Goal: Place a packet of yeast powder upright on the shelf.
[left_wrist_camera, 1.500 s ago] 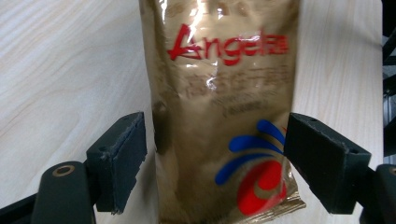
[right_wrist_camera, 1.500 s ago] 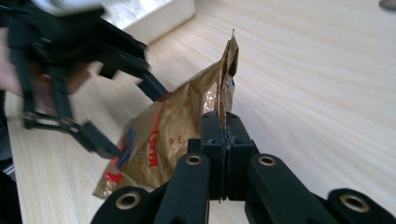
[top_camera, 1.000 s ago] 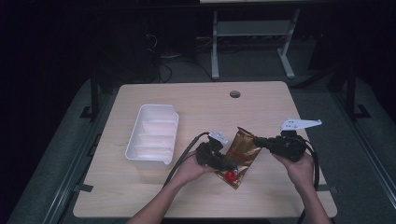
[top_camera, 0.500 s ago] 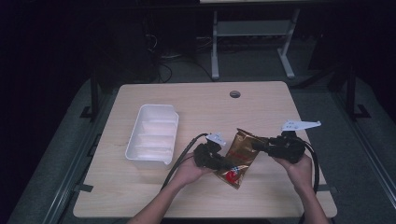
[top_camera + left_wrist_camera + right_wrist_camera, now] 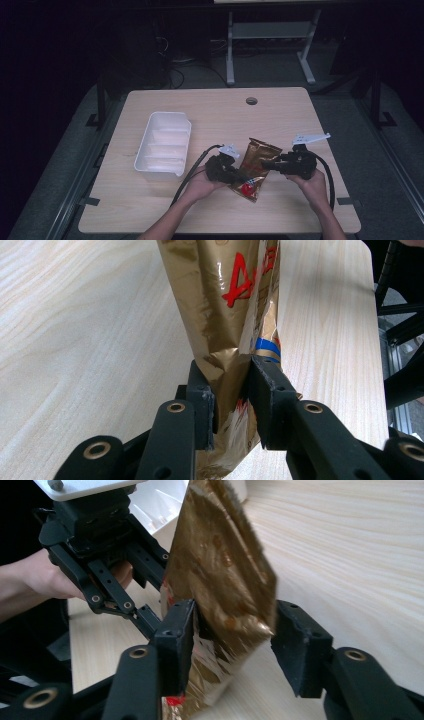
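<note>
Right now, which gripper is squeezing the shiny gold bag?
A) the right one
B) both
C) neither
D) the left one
D: the left gripper has its jaws pressed on the gold bag, while the right gripper has just been opening, one jaw clear of the bag.

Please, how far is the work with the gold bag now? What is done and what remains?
Done: the left gripper is shut on one edge of the gold bag, which is raised off the table. In hand: the right gripper has just been opening; its jaws stand around the bag's other edge, one pad close against it, the other clearly apart. Left, probably: putting the bag into the white tray, which has nothing in it.
</note>
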Motion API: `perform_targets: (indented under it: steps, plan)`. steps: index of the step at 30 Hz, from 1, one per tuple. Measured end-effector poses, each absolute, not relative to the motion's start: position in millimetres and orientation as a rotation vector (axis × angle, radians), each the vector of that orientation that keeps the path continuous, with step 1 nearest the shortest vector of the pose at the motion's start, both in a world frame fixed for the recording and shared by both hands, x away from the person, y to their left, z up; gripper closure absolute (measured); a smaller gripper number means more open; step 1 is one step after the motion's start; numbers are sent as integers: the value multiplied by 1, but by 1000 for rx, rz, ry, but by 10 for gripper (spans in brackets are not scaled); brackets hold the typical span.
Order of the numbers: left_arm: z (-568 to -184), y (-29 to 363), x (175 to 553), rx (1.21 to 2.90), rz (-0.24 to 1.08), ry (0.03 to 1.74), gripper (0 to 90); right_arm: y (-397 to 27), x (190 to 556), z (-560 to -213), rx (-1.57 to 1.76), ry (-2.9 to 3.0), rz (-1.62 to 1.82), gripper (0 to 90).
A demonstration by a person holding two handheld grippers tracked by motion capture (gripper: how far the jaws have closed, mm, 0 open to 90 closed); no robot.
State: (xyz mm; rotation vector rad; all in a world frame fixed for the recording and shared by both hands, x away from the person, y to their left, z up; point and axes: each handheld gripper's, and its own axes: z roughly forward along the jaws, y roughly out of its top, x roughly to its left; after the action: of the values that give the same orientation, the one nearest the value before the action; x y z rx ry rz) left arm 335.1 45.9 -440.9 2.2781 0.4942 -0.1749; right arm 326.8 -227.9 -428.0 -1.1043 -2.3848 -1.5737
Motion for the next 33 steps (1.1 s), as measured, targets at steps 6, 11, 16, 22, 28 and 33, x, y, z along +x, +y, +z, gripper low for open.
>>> perform_targets:
  steps: [6, 11, 16, 22, 28, 33]
  plan:
    - [-441, 47, 333, 2282, -174, 502, 711, -217, 327, -428, -1044, -2376, -1592, 647]
    - [-439, 48, 329, 2287, -148, 497, 681, -216, 323, -424, -1000, -2372, -1611, 718]
    - [-438, 49, 323, 2288, -86, 503, 598, -215, 318, -415, -977, -2416, -1614, 741]
    - [-433, 58, 314, 2260, -10, 520, 470, -225, 315, -405, -993, -2425, -1659, 749]
    - [-432, 65, 305, 2272, 52, 516, 433, -240, 311, -399, -1049, -2399, -1708, 754]
    - [-437, 74, 298, 2257, 83, 523, 431, -247, 310, -398, -1088, -2403, -1717, 756]
